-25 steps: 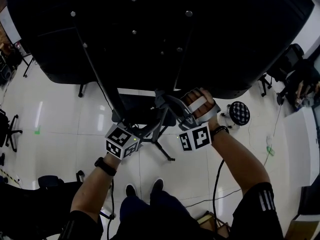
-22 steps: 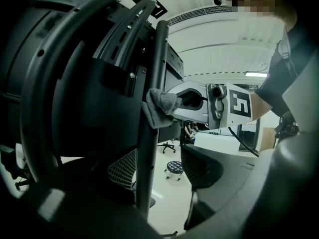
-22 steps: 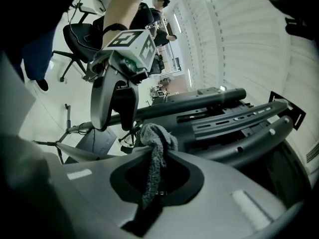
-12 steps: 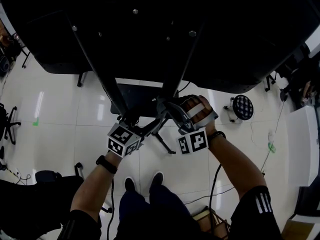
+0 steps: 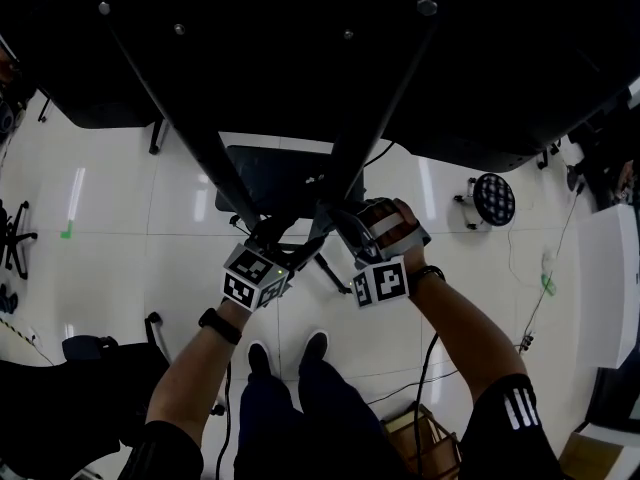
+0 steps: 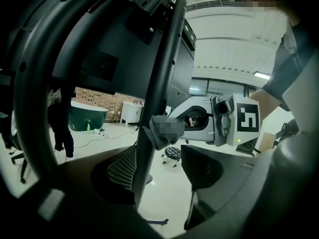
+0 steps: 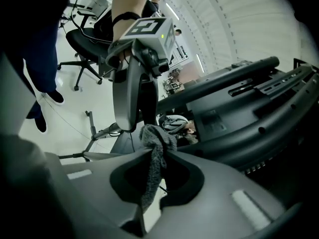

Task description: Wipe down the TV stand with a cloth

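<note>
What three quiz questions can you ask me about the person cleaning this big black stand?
1. True or false: the right gripper is shut on the grey knitted cloth.
2. Pick one: what stands between the open jaws of the left gripper? A) the black metal stand post B) a red cup C) nothing at all
3. In one word: what colour is the glossy tiled floor under the stand?

Key: 1 true; 2 A; 3 white.
</note>
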